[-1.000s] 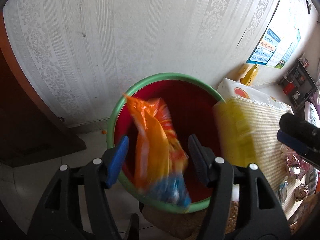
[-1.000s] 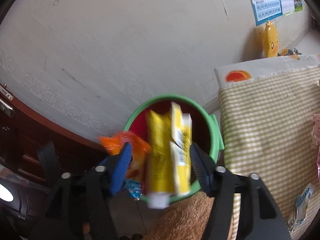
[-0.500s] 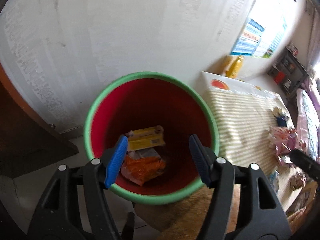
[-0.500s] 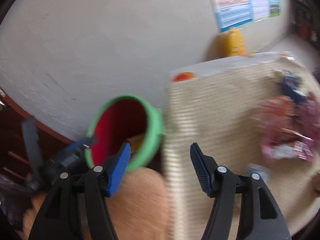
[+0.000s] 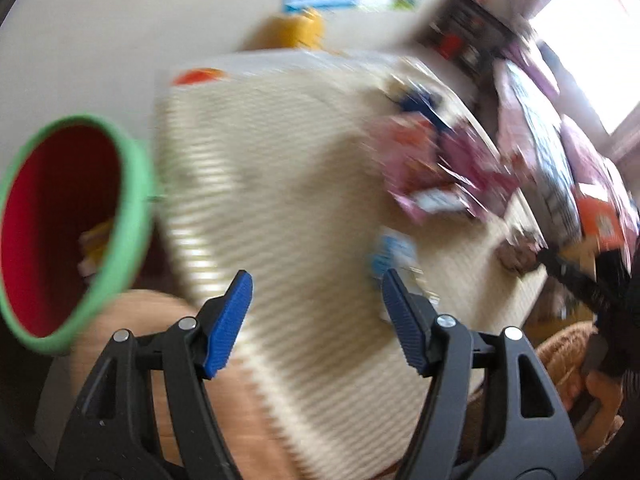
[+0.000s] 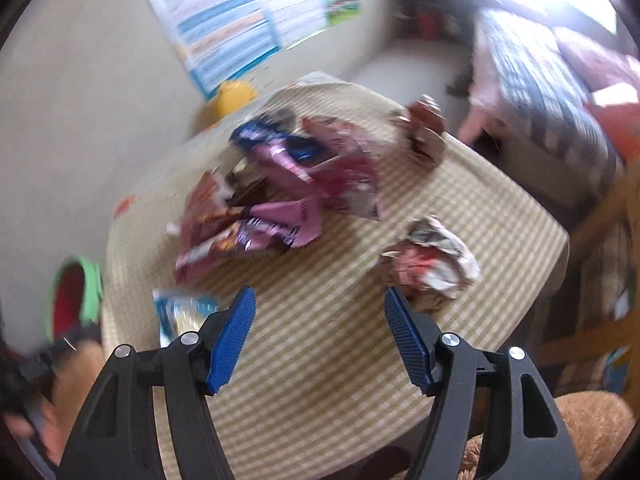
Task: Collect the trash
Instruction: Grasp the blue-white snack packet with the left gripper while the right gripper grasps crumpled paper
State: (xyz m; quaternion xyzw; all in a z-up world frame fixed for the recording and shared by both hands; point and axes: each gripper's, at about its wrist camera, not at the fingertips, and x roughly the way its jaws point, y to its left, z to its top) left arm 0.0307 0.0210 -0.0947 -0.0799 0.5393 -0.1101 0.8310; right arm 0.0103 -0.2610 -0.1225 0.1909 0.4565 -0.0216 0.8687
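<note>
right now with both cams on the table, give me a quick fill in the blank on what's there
1. The trash bin has a green rim and a ____ inside.
2. Between the pads of the right hand-held gripper there is ____.
3. The crumpled paper ball lies on the ____ tablecloth.
4. In the right wrist view, the bin stands past the table's ____ edge.

Missing words: red; nothing; checked; left

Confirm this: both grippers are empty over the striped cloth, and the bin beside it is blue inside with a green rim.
Not quite: the bin is red inside, as the left wrist view shows. Its rim is green, and both the left gripper and right gripper are empty over the striped cloth.
</note>
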